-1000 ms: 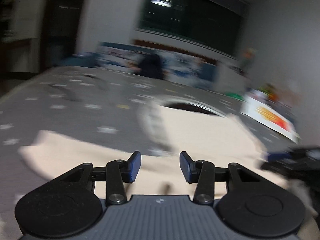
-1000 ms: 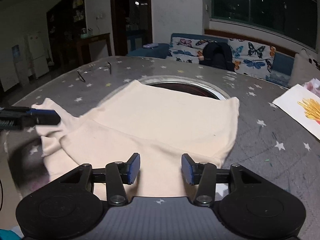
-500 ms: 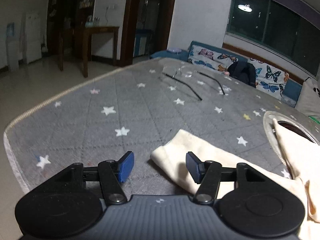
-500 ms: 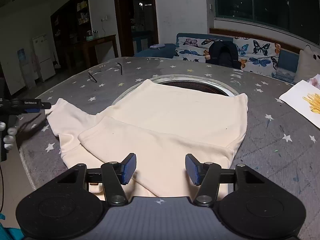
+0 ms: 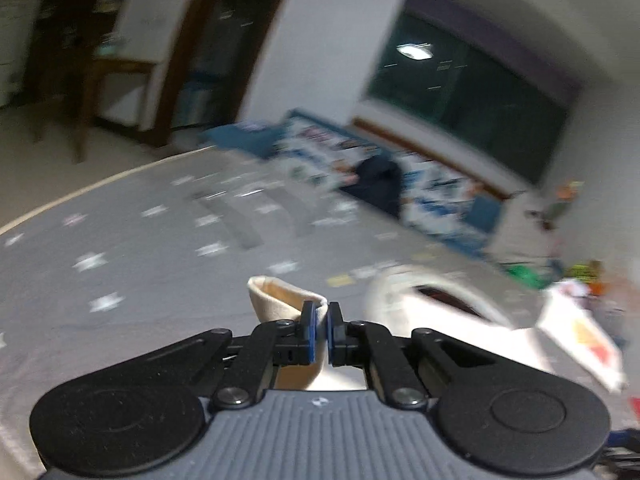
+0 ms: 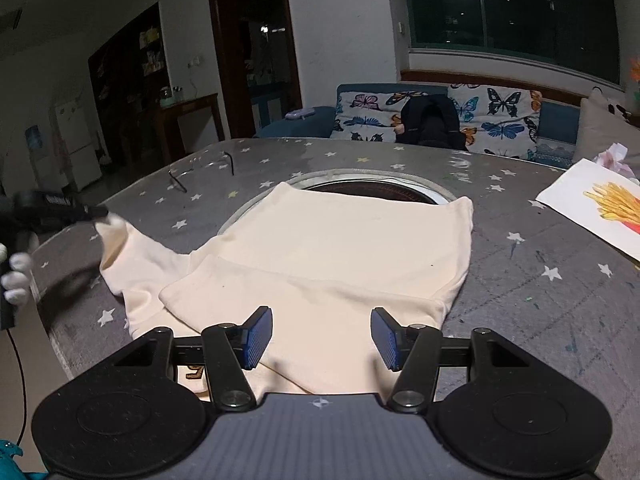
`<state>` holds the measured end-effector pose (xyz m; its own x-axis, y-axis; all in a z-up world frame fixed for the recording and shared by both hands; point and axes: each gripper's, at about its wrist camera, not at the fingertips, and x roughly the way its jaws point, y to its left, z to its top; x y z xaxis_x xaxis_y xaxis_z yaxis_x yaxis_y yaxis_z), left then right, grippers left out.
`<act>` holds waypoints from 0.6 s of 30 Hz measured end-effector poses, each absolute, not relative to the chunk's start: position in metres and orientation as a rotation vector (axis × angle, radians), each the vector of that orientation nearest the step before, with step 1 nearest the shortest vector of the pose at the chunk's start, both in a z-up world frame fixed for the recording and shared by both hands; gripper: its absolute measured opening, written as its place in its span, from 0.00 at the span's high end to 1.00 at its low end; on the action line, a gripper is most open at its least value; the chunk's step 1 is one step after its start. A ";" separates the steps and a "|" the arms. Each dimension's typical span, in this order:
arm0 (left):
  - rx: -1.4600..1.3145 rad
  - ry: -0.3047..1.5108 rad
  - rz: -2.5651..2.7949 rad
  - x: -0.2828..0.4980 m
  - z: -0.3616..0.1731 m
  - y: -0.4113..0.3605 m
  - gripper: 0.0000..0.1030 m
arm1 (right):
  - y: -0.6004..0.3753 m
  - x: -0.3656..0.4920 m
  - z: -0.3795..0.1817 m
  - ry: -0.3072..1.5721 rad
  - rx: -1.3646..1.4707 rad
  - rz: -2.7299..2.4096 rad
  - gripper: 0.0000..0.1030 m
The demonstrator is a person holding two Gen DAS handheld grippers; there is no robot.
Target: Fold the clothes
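A cream long-sleeved garment [image 6: 332, 256] lies partly folded on the grey star-patterned table [image 6: 540, 288]. My left gripper [image 5: 321, 330] is shut on the end of the garment's sleeve [image 5: 280, 300] and holds it lifted off the table; the left wrist view is blurred. In the right wrist view the left gripper [image 6: 94, 212] shows at the far left with the sleeve [image 6: 120, 240] hanging from it. My right gripper [image 6: 322, 336] is open and empty, just above the garment's near edge.
A round dark opening with a metal rim [image 6: 372, 188] sits in the table behind the garment. A pair of glasses [image 6: 200, 170] lies at the back left. A paper with a fries picture [image 6: 600, 208] lies at the right. A butterfly-patterned sofa [image 6: 440, 120] stands beyond the table.
My left gripper has shut on the sleeve end and lifted it, swinging right. My right gripper has stayed open and drawn back slightly over the garment.
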<state>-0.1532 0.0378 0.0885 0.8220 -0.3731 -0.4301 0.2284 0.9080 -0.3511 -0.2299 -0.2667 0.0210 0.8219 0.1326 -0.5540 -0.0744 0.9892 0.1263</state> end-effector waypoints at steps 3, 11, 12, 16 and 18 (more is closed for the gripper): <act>-0.284 0.475 -0.468 -0.163 0.114 -0.001 0.96 | -0.273 -0.236 0.020 0.582 0.120 0.099 0.44; -0.198 0.482 -0.791 -0.189 0.125 -0.112 0.96 | -0.296 -0.259 0.018 0.540 0.182 0.053 0.44; -0.186 0.489 -0.815 -0.191 0.122 -0.122 0.96 | -0.299 -0.263 0.018 0.537 0.186 0.045 0.44; -0.117 0.526 -0.899 -0.197 0.100 -0.162 0.95 | -0.310 -0.273 0.016 0.531 0.208 0.015 0.44; -0.089 0.565 -0.928 -0.198 0.087 -0.174 0.92 | -0.314 -0.276 0.014 0.533 0.217 0.003 0.44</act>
<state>-0.1976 -0.1741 0.0867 0.4664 -0.7773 -0.4222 0.7319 0.6071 -0.3093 -0.2764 -0.3144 0.0142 0.8619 0.0593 -0.5037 0.0530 0.9771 0.2059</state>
